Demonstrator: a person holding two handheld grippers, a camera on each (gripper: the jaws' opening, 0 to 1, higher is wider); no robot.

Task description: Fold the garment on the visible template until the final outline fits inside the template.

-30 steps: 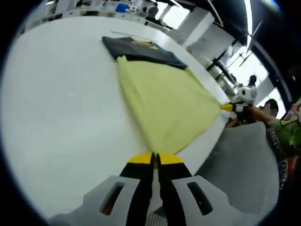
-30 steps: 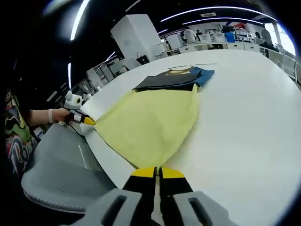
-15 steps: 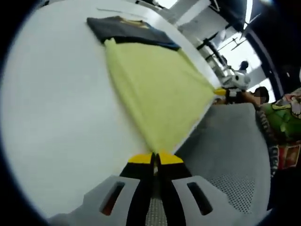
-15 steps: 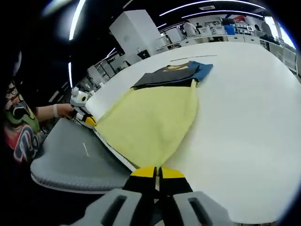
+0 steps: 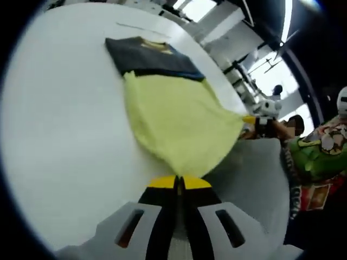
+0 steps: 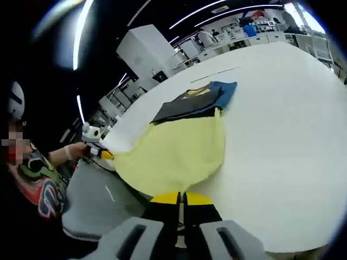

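Tools both pinch corners of the pale yellow cloth garment (image 5: 179, 122) — my left tool (image 5: 178, 183) clamped on one, my right tool (image 6: 181, 198) on another. It stretches off the white table (image 6: 282, 124) edge, its far end at the dark folded shirt (image 6: 192, 102).

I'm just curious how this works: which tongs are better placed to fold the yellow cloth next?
Neither alone, probably: the left tongs and right tongs are each shut on a near corner of the yellow cloth, so both should carry it toward the dark garment together.
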